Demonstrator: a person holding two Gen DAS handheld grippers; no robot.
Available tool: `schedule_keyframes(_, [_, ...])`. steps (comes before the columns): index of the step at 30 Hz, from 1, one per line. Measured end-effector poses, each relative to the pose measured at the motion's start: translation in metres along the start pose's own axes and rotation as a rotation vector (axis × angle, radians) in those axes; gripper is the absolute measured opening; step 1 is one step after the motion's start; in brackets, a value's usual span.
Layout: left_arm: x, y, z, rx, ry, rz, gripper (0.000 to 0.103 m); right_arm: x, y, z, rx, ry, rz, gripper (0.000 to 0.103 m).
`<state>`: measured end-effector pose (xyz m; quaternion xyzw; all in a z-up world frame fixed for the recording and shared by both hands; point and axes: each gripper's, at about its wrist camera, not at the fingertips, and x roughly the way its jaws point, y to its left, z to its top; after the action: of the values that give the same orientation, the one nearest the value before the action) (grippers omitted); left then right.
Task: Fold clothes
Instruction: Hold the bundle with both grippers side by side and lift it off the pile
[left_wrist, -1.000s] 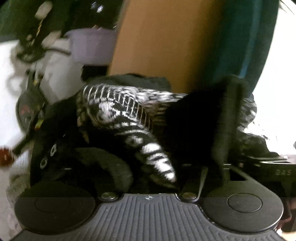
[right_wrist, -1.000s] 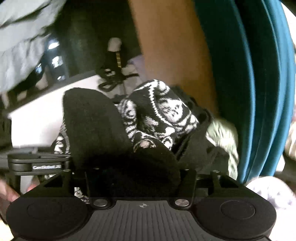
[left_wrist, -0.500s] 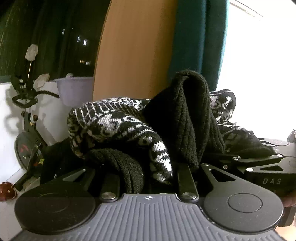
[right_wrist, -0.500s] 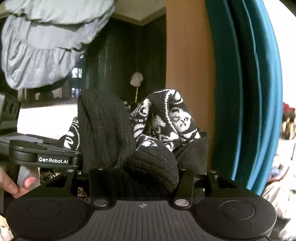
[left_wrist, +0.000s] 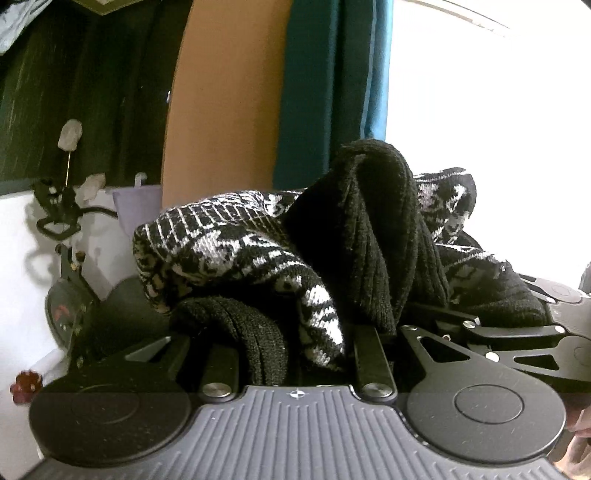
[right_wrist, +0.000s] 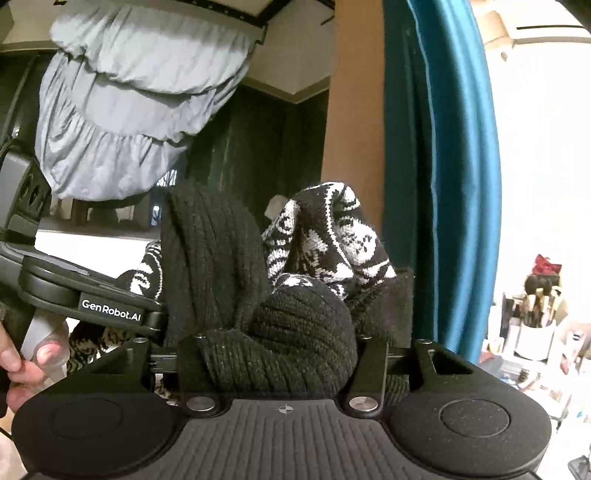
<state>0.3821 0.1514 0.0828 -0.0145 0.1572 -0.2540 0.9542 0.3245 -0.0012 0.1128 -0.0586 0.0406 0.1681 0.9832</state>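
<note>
The left gripper (left_wrist: 295, 332) is clamped on a black-and-white patterned knit sweater (left_wrist: 236, 251) with black ribbed cuffs, bunched and lifted between the 2 grippers. The right gripper (right_wrist: 284, 343) likewise pinches its ribbed black fold.

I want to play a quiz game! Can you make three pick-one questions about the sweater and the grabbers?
1. Where is the sweater?
A. bunched in both grippers
B. flat on a table
C. on a hanger

2. What colours is it?
A. red and green
B. black and white
C. all yellow

3. How do the left gripper and right gripper stand?
A. open, empty
B. shut on the sweater
C. out of sight

Answers: 1 A, knit fills both wrist views. 2 B, white pattern on black. 3 B, knit is pinched between each pair of fingers.
</note>
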Motion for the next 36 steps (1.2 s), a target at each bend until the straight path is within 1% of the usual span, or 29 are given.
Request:
schedule_keyframes(3, [-0.008, -0.015, -0.004, -0.030, 0.031, -0.006, 0.022, -0.020, 0.002, 0.002, -0.010, 0.021, -0.011, 0.044])
schedule_keyframes(6, [-0.016, -0.028, -0.009, -0.063, 0.060, -0.020, 0.022, -0.045, 0.014, 0.003, -0.027, 0.035, -0.046, 0.044])
schedule_keyframes(9, [-0.024, -0.038, -0.012, -0.107, 0.093, -0.054, 0.022, -0.071, 0.030, 0.003, -0.029, 0.045, -0.096, 0.044])
schedule_keyframes(14, [-0.053, -0.052, -0.023, -0.128, 0.108, -0.132, 0.022, -0.117, 0.057, 0.006, -0.005, 0.083, -0.168, 0.044])
schedule_keyframes(17, [-0.077, -0.058, -0.037, -0.153, 0.125, -0.171, 0.022, -0.145, 0.080, 0.006, -0.011, 0.127, -0.196, 0.044])
schedule_keyframes(22, [-0.118, -0.075, -0.070, -0.202, 0.168, -0.225, 0.022, -0.190, 0.114, 0.003, -0.020, 0.213, -0.241, 0.044])
schedule_keyframes(26, [-0.146, -0.090, -0.088, -0.210, 0.197, -0.270, 0.022, -0.227, 0.134, 0.001, -0.022, 0.255, -0.278, 0.044])
schedule_keyframes(29, [-0.159, -0.100, -0.091, -0.204, 0.208, -0.303, 0.022, -0.250, 0.149, 0.004, -0.023, 0.266, -0.314, 0.044])
schedule_keyframes(33, [-0.170, -0.116, -0.093, -0.186, 0.212, -0.341, 0.022, -0.277, 0.159, 0.009, -0.035, 0.260, -0.348, 0.044])
schedule_keyframes(36, [-0.182, -0.140, -0.095, -0.161, 0.204, -0.357, 0.022, -0.298, 0.157, 0.007, -0.029, 0.242, -0.373, 0.044])
